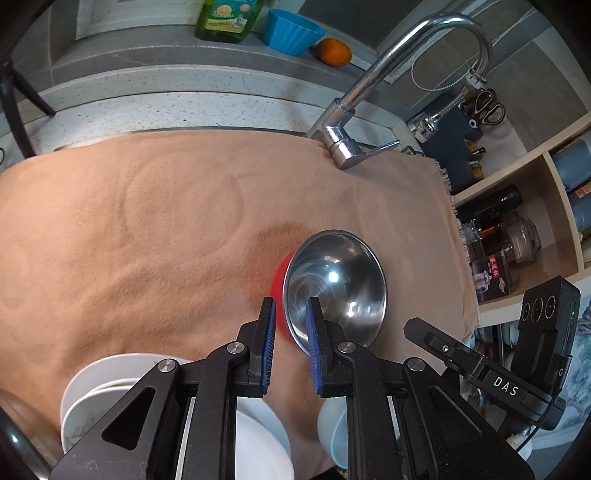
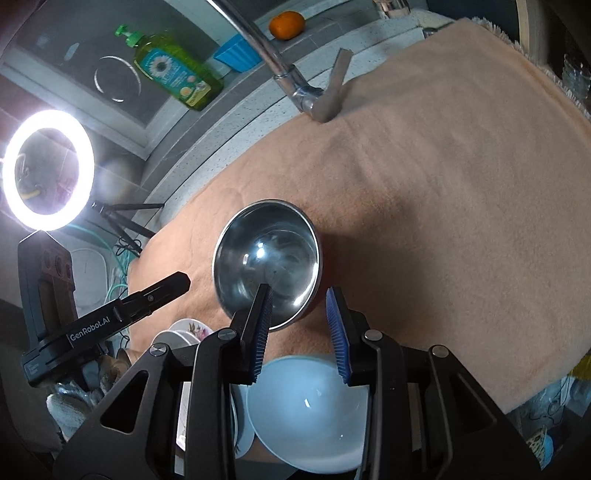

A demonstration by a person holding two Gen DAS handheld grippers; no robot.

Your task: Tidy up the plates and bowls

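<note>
A steel bowl (image 1: 334,288) with a red outer wall is low over the peach cloth (image 1: 147,221). I cannot tell whether its base touches the cloth. My left gripper (image 1: 290,301) is shut on the bowl's near rim, one pad inside and one against the red wall. In the right wrist view the same bowl (image 2: 266,251) has its near rim between the pads of my right gripper (image 2: 298,290). That gripper is open, with its outer pad clear of the wall. At the cloth's near edge are stacked white plates (image 1: 110,376), a small white bowl (image 1: 332,424) and a pale bowl (image 2: 306,406).
A chrome faucet (image 1: 369,81) rises at the cloth's far edge. Behind it on the ledge are a soap bottle (image 2: 177,70), a blue cup (image 1: 291,31) and an orange (image 1: 334,51). A shelf unit (image 1: 517,229) stands to the right. A ring light (image 2: 48,170) glares at the left.
</note>
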